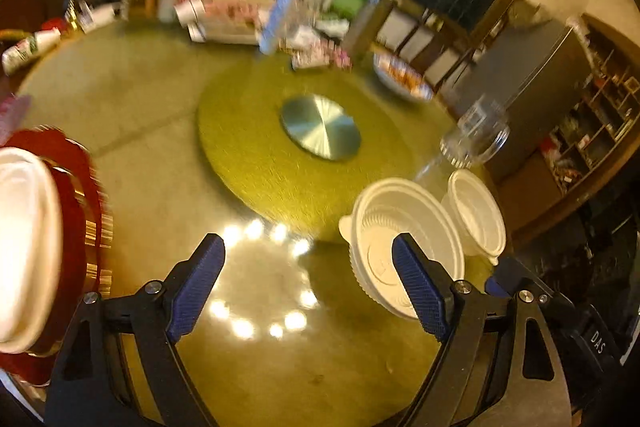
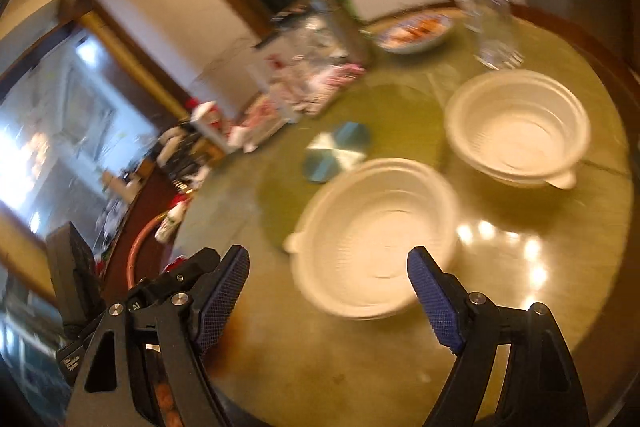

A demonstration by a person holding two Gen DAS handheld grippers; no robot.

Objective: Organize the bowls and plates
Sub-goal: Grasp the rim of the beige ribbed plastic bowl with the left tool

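Left wrist view
Left gripper [image 1: 308, 265]: the fingers stood wide open and held nothing; only bare bench [image 1: 248, 367] showed between them.
Near bowl [image 1: 404, 243]: white, on the bench to the right, partly behind the right finger but apart from it.
Far bowl [image 1: 476, 215]: white, just beside the near bowl, on its far side.
Plates [image 1: 80, 227]: red with gold rims, stacked at the left edge; I could count about two rims, the blur did not allow more.
White dish [image 1: 28, 247]: it lay on top of the plates; plate or bowl, I could not tell.
Glass [image 1: 476, 135]: clear, beyond the bowls.

Right wrist view
Right gripper [image 2: 328, 281]: the fingers were also wide open and empty.
Near bowl [image 2: 376, 239]: just ahead of the fingers, not touched, with a small tab at its left rim.
Far bowl [image 2: 520, 127]: behind and to the right, apart from the near one, its tab turned to the front.
Bowl count: two in this view.

Handling, as a judgement
Material: the bowls looked like thin ribbed plastic, so probably light, a little flexible and not fragile.
Risk: such a bowl may slide on the glossy bench or bend under a strong squeeze.
Where to hold: one finger inside and one outside the rim, or at the tab.
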